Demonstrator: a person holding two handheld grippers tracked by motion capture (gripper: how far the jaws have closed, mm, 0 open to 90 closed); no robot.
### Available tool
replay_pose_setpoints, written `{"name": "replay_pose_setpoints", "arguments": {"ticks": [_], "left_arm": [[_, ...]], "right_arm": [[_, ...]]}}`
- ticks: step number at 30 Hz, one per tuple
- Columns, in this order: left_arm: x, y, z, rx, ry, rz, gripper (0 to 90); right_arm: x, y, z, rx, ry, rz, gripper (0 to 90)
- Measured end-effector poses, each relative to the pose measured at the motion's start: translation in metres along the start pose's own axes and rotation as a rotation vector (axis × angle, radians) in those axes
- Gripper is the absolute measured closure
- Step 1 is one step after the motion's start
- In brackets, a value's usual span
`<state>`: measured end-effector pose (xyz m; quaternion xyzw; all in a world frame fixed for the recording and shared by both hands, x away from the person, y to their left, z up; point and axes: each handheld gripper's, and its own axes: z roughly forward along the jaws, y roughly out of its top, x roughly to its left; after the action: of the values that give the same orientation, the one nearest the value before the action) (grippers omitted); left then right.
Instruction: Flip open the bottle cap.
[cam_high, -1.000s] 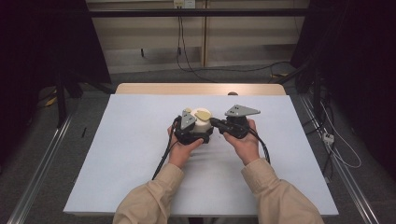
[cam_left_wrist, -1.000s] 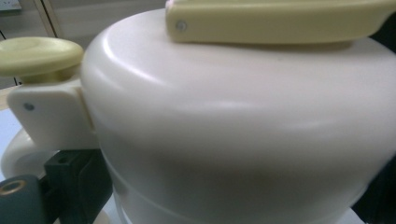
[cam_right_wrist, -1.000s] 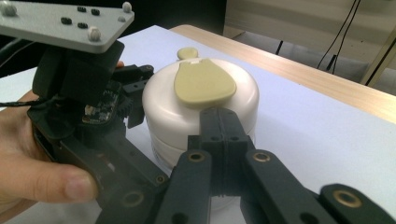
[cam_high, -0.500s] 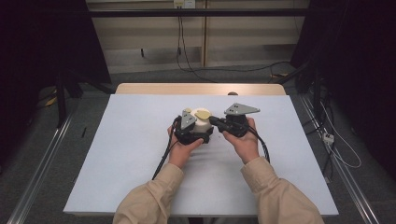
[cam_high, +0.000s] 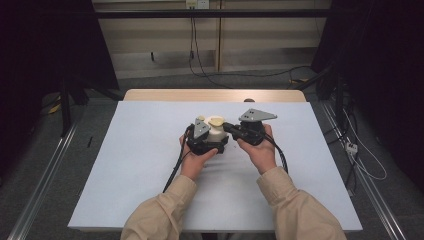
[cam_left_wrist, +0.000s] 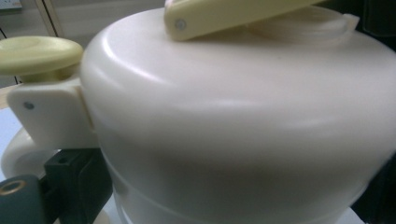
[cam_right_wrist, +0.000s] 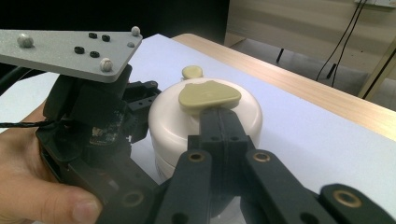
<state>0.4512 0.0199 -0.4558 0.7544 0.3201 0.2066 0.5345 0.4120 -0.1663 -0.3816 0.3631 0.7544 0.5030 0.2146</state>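
Observation:
A cream round pot stands at the middle of the white table top. On its lid lies a pale yellow flap, and a small yellow knob sticks out at its far left side. My left gripper holds the pot's body from the near left, its jaws spread wide around it. In the left gripper view the pot sits between a black jaw at each lower corner. My right gripper is shut, and its joined tips rest against the near edge of the flap.
A bare wooden strip runs along the table's far edge. Metal rails lie on the floor to either side, and cables trail on the right. Both sleeves come in from the bottom of the high view.

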Motion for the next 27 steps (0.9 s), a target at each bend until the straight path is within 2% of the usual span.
{"name": "replay_pose_setpoints", "arguments": {"ticks": [27], "left_arm": [[-0.0007,0.0001,-0.0001,0.002,0.004,0.000,5.1]], "right_arm": [[0.0059,0.0092,0.0059,-0.019,0.008,-0.018,90.0]]}}
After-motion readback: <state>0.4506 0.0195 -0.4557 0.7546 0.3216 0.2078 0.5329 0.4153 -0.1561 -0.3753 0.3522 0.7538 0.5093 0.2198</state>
